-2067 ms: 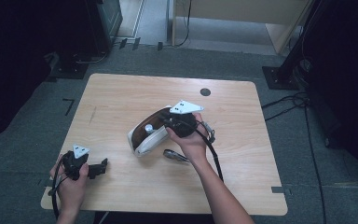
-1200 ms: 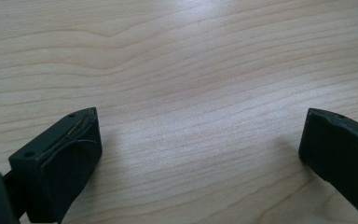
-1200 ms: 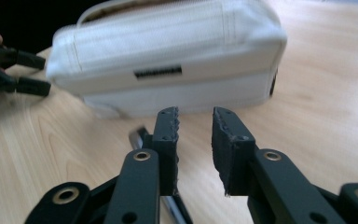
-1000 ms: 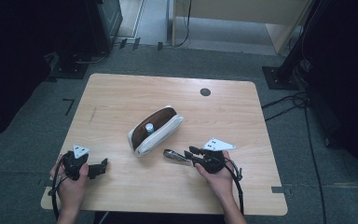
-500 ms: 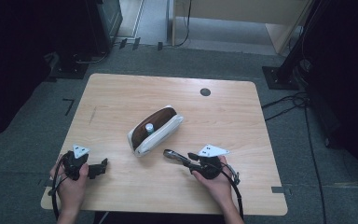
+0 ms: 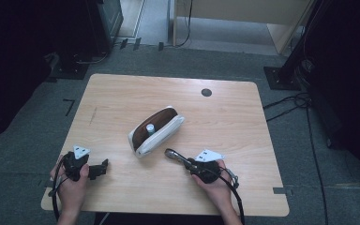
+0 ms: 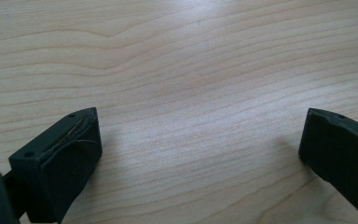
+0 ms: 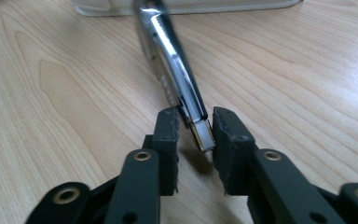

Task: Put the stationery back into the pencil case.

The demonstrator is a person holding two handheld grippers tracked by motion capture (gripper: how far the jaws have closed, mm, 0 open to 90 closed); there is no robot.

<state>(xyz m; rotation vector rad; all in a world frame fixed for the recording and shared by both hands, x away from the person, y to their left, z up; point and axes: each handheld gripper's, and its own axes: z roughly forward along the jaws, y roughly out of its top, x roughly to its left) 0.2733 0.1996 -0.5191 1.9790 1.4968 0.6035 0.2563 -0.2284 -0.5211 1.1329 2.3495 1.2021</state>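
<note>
While the pouch (image 6: pixel 157 130) holds a bottle (image 6: pixel 150 128), the right tool (image 8: pixel 195 125) has just been closing on a metal implement (image 8: pixel 170 60).

Black two-jaw tool (image 8: pixel 193 128), brass rivets, grey three-cornered plate (image 6: pixel 209 155), black cable (image 6: pixel 233 192).

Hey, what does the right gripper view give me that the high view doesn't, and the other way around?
Right gripper view: close detail of the right gripper, whose fingers have just been closing on the flat end of the shiny metal tool.
High view: the left gripper resting near the table's front edge, and a small bottle inside the open pouch.
Shared: the metal tool pointing toward the pouch's white wall, and the wooden table.
</note>
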